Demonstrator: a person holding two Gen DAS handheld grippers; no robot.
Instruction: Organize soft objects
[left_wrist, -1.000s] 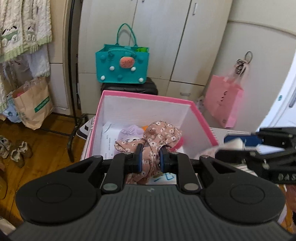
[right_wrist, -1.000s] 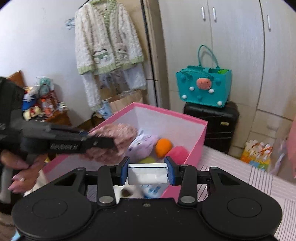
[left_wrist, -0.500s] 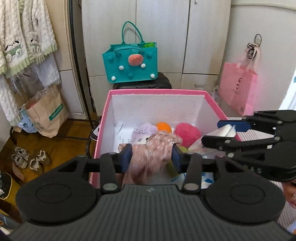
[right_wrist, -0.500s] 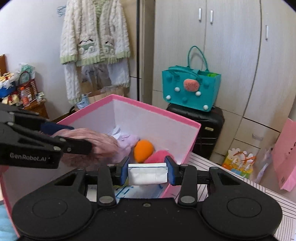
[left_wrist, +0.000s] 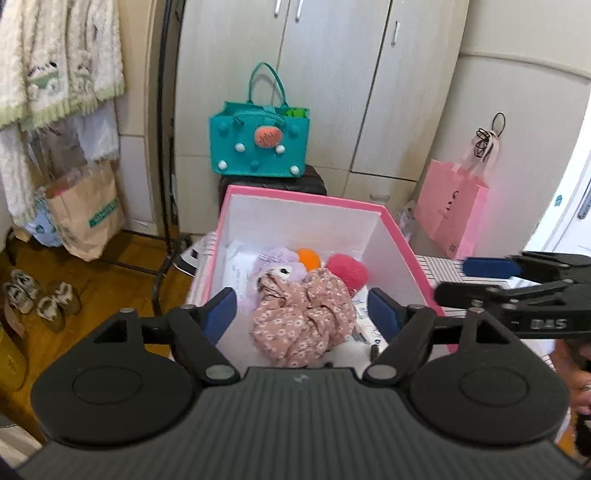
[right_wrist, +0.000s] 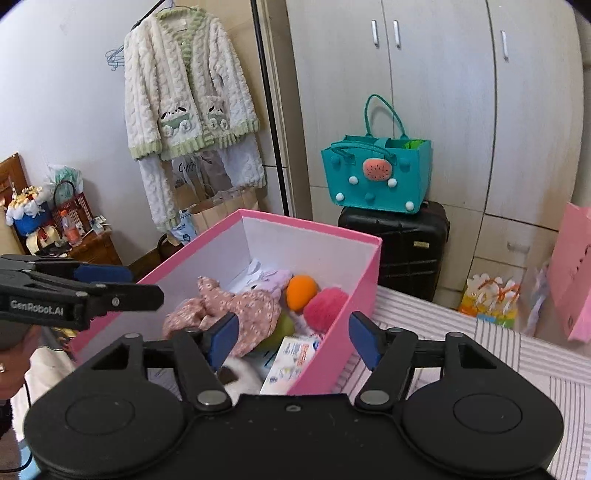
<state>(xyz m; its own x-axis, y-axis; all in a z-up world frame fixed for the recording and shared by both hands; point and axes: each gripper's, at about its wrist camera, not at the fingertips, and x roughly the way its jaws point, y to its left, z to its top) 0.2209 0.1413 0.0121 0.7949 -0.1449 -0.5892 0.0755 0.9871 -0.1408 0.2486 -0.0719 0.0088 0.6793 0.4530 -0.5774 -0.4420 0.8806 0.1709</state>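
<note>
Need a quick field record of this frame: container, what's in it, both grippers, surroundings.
container: pink box, open top, white inside
contents: floral pink cloth, purple plush, orange ball, pink pompom, tissue pack at the near corner
left gripper: jaws opening, nothing pressed; cloth lies in the box below
right gripper: jaws opening, nothing between the pads
behind box: teal felt bag on a black suitcase

"genrobot.ai" on left claw

Both tongs opening, empty.
</note>
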